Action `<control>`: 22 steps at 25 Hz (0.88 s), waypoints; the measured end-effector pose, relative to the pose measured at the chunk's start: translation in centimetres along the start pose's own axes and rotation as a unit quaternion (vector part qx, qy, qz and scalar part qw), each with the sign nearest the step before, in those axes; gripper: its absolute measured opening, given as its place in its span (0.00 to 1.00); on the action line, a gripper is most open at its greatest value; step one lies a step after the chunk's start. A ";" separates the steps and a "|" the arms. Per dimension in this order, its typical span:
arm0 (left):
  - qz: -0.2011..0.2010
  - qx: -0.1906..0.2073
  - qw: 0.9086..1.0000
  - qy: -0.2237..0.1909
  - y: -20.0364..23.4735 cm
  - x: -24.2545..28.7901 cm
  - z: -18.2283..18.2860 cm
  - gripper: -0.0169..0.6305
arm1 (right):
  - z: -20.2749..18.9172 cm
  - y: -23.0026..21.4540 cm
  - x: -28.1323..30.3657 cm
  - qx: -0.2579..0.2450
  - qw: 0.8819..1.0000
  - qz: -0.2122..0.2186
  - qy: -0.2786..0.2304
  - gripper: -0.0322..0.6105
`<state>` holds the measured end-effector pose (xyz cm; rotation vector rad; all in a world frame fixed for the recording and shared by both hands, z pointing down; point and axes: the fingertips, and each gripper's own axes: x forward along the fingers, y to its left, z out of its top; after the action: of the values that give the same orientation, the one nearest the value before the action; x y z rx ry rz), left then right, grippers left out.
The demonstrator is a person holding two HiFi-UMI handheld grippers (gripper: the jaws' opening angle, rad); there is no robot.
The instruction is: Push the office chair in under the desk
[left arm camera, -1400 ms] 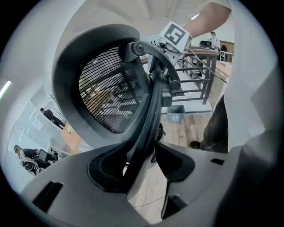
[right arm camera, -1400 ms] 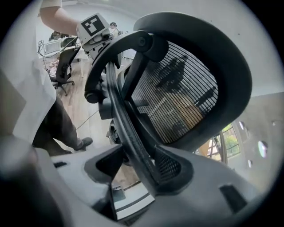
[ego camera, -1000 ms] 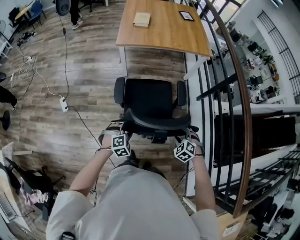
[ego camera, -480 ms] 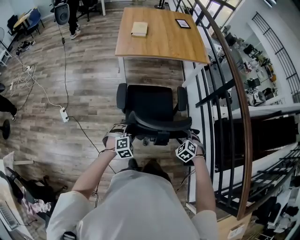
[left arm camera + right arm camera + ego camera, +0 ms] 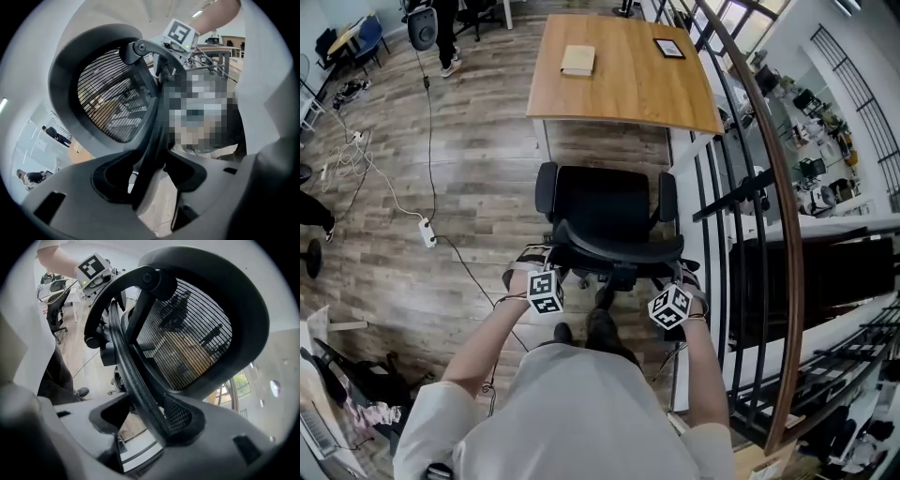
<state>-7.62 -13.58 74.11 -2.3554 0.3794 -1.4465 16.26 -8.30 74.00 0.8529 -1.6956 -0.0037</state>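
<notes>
Left gripper view shows the left gripper (image 5: 150, 177) with its jaws fairly wide, straddling a strut of the mesh backrest (image 5: 105, 101) rather than pinching it. The right gripper (image 5: 147, 420) is the same deal, spread around the backrest's rim. In the head view the office chair (image 5: 605, 211) sits just short of the near edge of the desk (image 5: 623, 75), seat not under it yet. I'd call this mid-push. Next it needs an even, straight shove from both sides so it doesn't swivel toward the railing (image 5: 789, 225).
</notes>
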 end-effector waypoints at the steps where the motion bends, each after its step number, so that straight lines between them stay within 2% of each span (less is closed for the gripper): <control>1: 0.001 -0.002 1.000 0.002 0.4 0.3 0.0 0.36 | 0.1 -0.5 0.3 -0.002 1.000 0.000 -0.002 0.38; 6: 0.002 -0.013 1.000 0.015 3.4 2.3 0.0 0.36 | 0.8 -3.5 1.9 -0.009 1.000 0.005 -0.006 0.38; 12: 0.027 -0.011 0.999 0.022 8.3 4.9 1.2 0.36 | 1.5 -8.2 4.4 -0.011 1.000 -0.001 -0.010 0.38; 22: 0.023 -0.028 0.999 0.041 13.8 9.8 2.9 0.36 | 1.4 -15.3 8.7 -0.034 0.999 -0.004 -0.028 0.38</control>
<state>-1.28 -29.56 74.84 -2.3208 0.4982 -1.5330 22.68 -24.72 74.41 0.8145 -1.7344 -0.0912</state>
